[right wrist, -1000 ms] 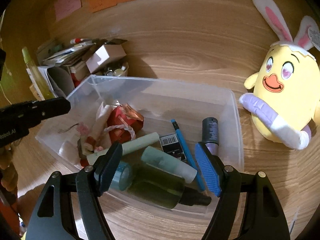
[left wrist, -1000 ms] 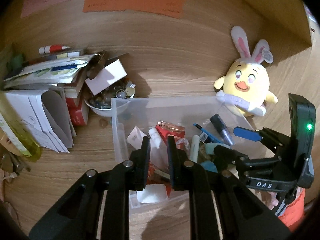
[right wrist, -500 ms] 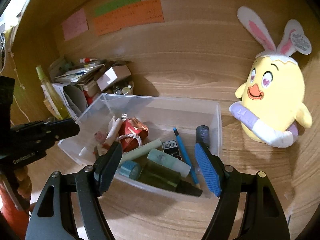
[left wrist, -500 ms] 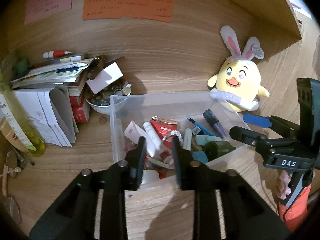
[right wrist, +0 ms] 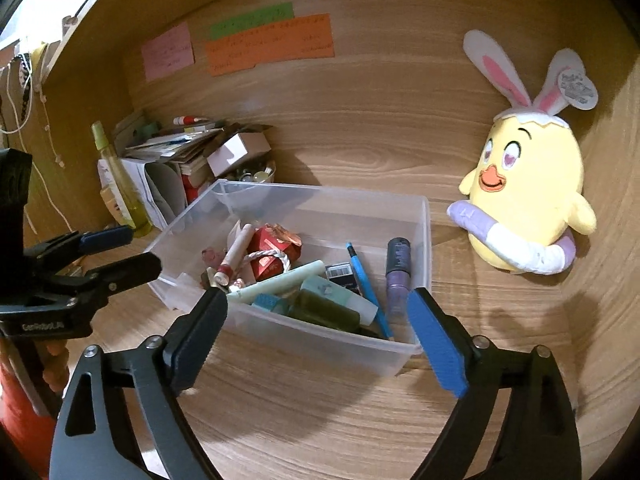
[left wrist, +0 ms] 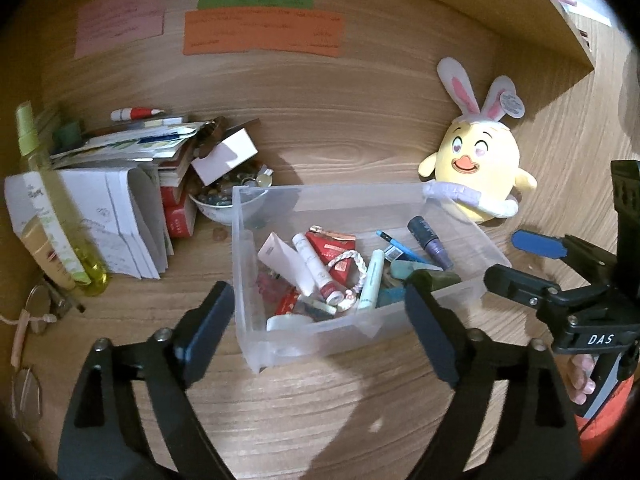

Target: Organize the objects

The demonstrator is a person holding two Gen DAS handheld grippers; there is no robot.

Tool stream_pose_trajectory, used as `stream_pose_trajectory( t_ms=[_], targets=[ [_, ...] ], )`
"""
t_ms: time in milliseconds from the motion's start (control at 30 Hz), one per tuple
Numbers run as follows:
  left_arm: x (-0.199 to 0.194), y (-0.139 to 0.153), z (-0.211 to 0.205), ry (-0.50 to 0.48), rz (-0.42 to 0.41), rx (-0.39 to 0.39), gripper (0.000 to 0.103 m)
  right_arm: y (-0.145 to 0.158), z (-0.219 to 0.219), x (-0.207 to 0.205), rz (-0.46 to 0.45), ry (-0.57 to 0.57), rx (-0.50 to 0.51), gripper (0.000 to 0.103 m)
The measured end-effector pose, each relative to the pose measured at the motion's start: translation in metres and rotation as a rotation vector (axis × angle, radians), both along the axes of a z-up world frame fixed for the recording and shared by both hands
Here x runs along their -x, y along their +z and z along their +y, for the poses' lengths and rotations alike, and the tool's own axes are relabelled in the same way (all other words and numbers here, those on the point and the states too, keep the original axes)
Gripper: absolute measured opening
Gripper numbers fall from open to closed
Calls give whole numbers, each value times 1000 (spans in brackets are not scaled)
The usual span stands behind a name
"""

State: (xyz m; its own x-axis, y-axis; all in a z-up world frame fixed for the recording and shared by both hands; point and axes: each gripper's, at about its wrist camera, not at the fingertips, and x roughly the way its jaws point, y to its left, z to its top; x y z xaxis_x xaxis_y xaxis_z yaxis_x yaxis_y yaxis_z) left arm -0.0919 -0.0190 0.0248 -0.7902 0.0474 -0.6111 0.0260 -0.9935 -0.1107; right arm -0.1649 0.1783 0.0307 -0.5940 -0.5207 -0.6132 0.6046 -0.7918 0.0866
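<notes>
A clear plastic bin (left wrist: 440, 304) (right wrist: 320, 336) stands on the wooden desk. It holds small items: a red packet (left wrist: 332, 245) (right wrist: 276, 245), a white tube (left wrist: 312, 264), a pale green tube (left wrist: 371, 276) (right wrist: 280, 283), a blue pen (right wrist: 366, 280), a purple bottle (left wrist: 430, 240) (right wrist: 397, 276) and a dark green bottle (right wrist: 328, 312). My left gripper (left wrist: 320, 336) (right wrist: 120, 252) is open and empty, in front of the bin. My right gripper (right wrist: 316, 338) (left wrist: 516, 258) is open and empty, in front of the bin's right end.
A yellow plush chick (left wrist: 478, 176) (right wrist: 524, 208) with bunny ears sits right of the bin. Stacked papers and boxes (left wrist: 120, 184), a bowl of trinkets (left wrist: 224, 200) and a yellow-green spray bottle (left wrist: 52, 208) crowd the left. Sticky notes (left wrist: 264, 32) hang on the back wall.
Both grippers have pulled back out of and away from the bin. The left gripper's jaws, nearly closed before, have opened wide. The right gripper stays open.
</notes>
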Motion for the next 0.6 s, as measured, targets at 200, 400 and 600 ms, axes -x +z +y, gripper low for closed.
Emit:
stream_pose_trajectory(
  t_ms=[200, 400, 600],
  targets=[
    [-8, -7, -2, 15, -11, -13, 96, -4, 5, -9, 25, 0, -12, 103],
    [-13, -15, -2, 19, -25, -29, 96, -8, 2, -21, 40, 21, -33, 103],
    [-18, -17, 0, 16, -23, -28, 96, -11, 1, -27, 37, 28, -32, 103]
  ],
)
